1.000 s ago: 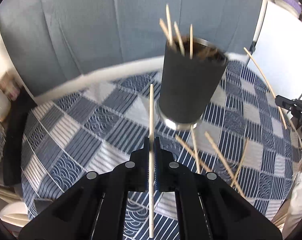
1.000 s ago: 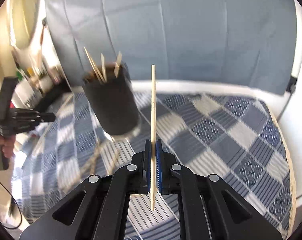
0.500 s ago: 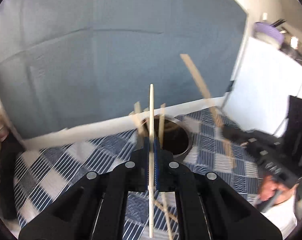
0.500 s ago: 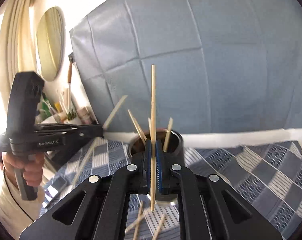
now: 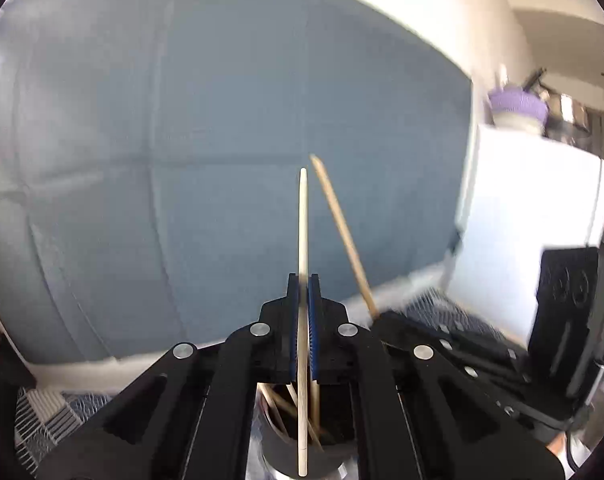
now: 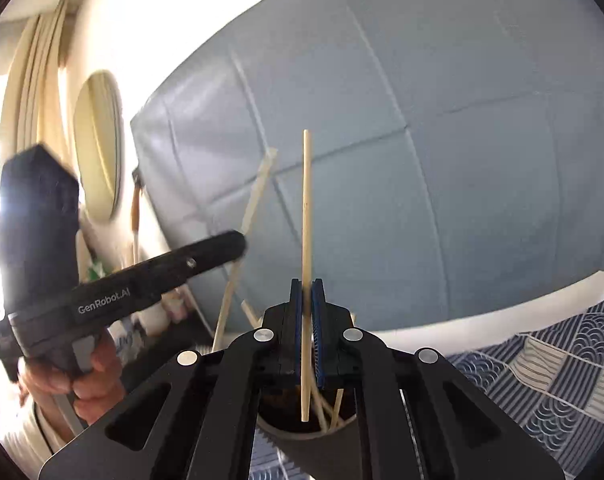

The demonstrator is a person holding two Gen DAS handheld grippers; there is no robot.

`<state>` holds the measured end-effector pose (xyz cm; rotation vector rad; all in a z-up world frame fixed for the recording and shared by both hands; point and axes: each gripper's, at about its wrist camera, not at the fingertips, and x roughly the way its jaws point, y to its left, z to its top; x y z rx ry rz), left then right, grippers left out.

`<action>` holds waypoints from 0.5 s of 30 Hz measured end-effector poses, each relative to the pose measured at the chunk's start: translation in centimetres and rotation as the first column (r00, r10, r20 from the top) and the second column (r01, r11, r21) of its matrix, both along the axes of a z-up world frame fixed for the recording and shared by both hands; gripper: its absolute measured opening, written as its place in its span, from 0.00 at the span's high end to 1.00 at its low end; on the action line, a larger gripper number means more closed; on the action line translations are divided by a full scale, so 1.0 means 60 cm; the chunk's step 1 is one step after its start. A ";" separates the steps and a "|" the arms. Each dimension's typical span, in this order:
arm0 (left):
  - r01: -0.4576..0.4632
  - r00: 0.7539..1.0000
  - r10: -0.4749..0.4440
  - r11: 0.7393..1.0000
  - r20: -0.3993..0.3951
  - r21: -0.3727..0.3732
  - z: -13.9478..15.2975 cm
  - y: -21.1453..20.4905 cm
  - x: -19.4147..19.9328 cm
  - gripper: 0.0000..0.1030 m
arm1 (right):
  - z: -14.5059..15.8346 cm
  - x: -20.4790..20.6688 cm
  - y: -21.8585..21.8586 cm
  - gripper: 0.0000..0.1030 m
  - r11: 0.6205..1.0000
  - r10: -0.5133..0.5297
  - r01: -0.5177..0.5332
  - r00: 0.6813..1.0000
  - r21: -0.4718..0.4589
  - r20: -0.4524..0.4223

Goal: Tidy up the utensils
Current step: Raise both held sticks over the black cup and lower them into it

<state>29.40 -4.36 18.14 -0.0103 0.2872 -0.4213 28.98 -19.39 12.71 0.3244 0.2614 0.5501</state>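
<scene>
My left gripper [image 5: 303, 280] is shut on a pale wooden chopstick [image 5: 302, 224], held upright over the dark cylindrical holder [image 5: 302, 454], which has several chopsticks in it. My right gripper [image 6: 306, 284] is shut on another chopstick [image 6: 306, 208], also upright over the same holder [image 6: 310, 436], its lower end just inside the rim. In the right wrist view the left gripper [image 6: 229, 246] comes in from the left with its chopstick [image 6: 253, 208] slanting down toward the holder. In the left wrist view the right gripper's chopstick [image 5: 338, 228] slants beside mine.
A blue and white checked tablecloth [image 6: 550, 364] covers the table. A grey-blue padded backrest [image 5: 181, 160] stands behind it. A white cabinet [image 5: 522, 220] with a purple-lidded jar [image 5: 518, 108] is at the right. An oval mirror [image 6: 99, 144] hangs at the left.
Both grippers have risen and moved in over the holder, each still holding its chopstick; the holder has dropped to the bottom of both views, under the jaws.
</scene>
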 end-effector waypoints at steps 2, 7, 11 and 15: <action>0.037 0.999 -0.036 0.997 0.013 -0.065 -0.009 0.002 0.011 0.96 | -0.011 0.011 -0.009 0.95 0.999 0.003 -0.003 1.000 0.037 0.008; 0.016 0.999 -0.012 0.997 0.052 -0.079 -0.040 -0.008 0.027 0.96 | -0.041 0.029 -0.001 0.95 0.996 0.060 -0.063 0.997 0.062 0.044; 0.023 0.999 -0.021 0.996 0.024 -0.081 -0.068 -0.007 0.040 0.96 | -0.057 0.033 0.012 0.95 0.998 0.059 -0.059 0.997 -0.001 0.040; 0.013 1.000 -0.013 0.996 0.008 -0.083 -0.092 0.000 0.043 0.95 | -0.068 0.034 0.015 0.95 0.998 0.051 -0.050 0.998 -0.041 0.025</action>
